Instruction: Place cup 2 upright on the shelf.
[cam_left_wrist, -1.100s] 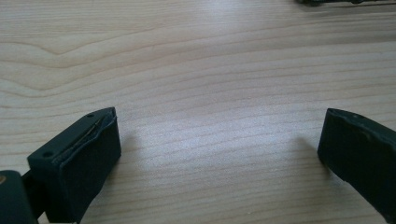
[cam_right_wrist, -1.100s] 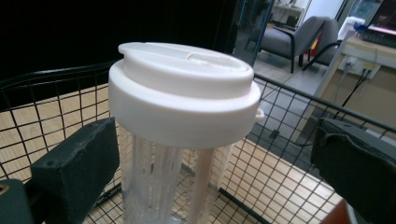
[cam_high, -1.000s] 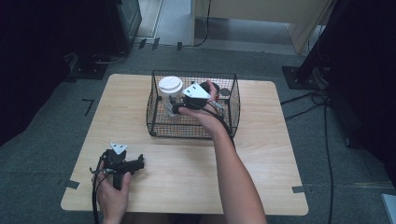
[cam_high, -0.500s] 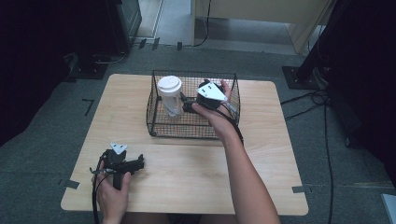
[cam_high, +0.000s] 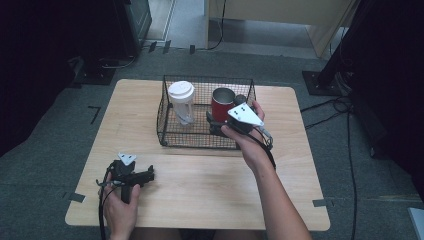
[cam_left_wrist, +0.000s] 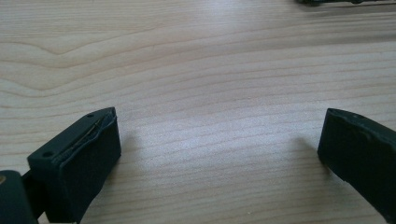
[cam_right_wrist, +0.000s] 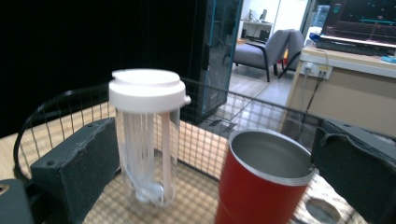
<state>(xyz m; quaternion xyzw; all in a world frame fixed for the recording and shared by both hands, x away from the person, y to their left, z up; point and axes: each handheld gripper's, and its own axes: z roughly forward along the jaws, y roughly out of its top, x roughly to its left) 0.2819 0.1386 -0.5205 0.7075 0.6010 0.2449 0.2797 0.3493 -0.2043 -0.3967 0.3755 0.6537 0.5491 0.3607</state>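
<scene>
A black wire basket (cam_high: 196, 136) stands mid-table. Inside it, a clear bottle with a white lid (cam_high: 181, 102) stands upright at the left and a red steel tumbler (cam_high: 222, 103) at the right. My right gripper (cam_high: 214, 124) is at the basket's near right side, just in front of the tumbler. In the right gripper view it is open (cam_right_wrist: 217, 168), with the tumbler (cam_right_wrist: 261, 186) standing between its wide jaws and the bottle (cam_right_wrist: 145, 135) beyond the left one. The left gripper (cam_high: 148, 176) rests on the table's near left, open over bare wood (cam_left_wrist: 219, 126).
The wooden table (cam_high: 210, 195) has free room in front of the basket and on both sides. A small dark round thing (cam_high: 240, 98) lies in the basket behind the tumbler. Cables and dark stands are on the floor around the table.
My right gripper has drawn back from beside the bottle to the right and toward the near side. The red tumbler now shows standing in the basket. The left gripper has stayed put.
</scene>
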